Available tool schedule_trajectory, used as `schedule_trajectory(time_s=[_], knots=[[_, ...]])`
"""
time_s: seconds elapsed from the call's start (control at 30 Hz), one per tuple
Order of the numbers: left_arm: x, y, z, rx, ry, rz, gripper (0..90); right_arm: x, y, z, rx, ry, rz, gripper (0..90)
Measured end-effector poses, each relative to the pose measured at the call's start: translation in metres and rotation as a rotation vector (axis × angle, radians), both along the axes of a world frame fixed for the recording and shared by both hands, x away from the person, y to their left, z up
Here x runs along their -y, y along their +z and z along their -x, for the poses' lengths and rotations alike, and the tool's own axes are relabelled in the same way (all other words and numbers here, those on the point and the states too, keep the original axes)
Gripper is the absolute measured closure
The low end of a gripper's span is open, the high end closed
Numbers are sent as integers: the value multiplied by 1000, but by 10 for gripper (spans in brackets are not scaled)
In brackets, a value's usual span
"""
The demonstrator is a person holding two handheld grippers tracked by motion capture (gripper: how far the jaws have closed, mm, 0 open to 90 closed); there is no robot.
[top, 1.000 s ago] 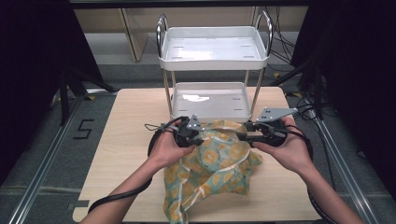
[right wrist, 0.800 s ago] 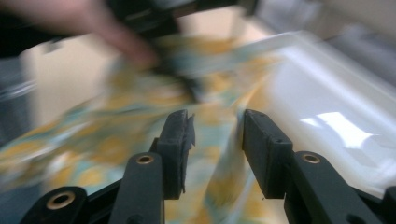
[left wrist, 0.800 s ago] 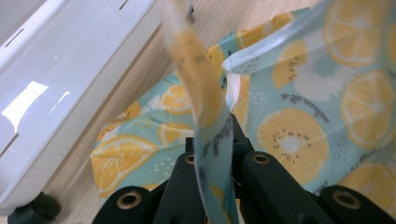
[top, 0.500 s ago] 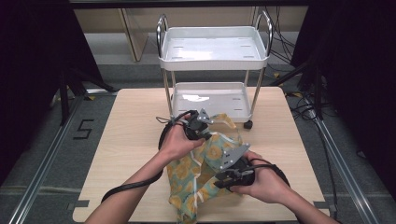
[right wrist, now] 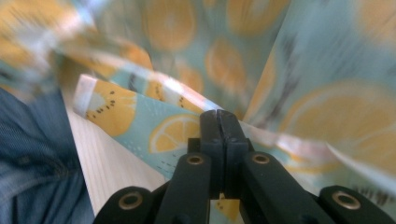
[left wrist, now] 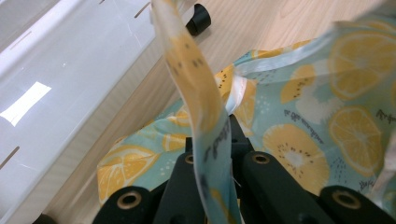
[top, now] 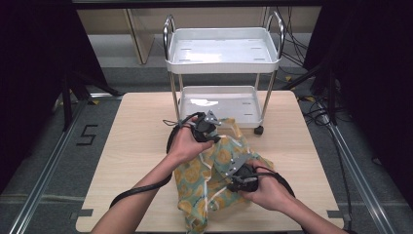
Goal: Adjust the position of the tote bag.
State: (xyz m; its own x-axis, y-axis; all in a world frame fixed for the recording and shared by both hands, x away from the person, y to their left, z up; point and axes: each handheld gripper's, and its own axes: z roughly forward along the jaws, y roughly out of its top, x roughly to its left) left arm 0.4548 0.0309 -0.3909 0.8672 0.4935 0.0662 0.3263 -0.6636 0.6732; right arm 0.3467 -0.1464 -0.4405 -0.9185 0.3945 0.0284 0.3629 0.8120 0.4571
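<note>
A teal cloth [top: 209, 180] printed with lemon slices lies crumpled on the wooden table [top: 136, 141]. My left gripper [top: 214, 138] holds the cloth's far edge lifted above the table. In the left gripper view its jaws [left wrist: 218, 137] are shut on a hem strip of the cloth [left wrist: 327, 93] that curls up past the camera. My right gripper [top: 226, 179] sits low at the cloth's near right side. Its jaws have just been closing and are now shut [right wrist: 218, 117], with the pale hem of the cloth [right wrist: 140, 121] pinched at the tips.
A white two-tier cart [top: 221, 63] stands at the back of the table, its lower tray [left wrist: 60, 79] and a black caster [top: 258, 130] close behind the cloth. A blue sleeve [right wrist: 32, 158] lies near the right gripper. Black cables trail from both grippers.
My right hand has come down and toward the near side, from the cloth's far right corner to its near right edge, and its jaws have shut. The left hand has barely shifted.
</note>
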Motion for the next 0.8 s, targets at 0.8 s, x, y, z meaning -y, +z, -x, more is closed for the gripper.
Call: schedule_trajectory(time_s=[0.8], knots=[[5, -20, -20, -25, 48, 49, 896, 30, 32, 0, 57, -128, -147, 851]])
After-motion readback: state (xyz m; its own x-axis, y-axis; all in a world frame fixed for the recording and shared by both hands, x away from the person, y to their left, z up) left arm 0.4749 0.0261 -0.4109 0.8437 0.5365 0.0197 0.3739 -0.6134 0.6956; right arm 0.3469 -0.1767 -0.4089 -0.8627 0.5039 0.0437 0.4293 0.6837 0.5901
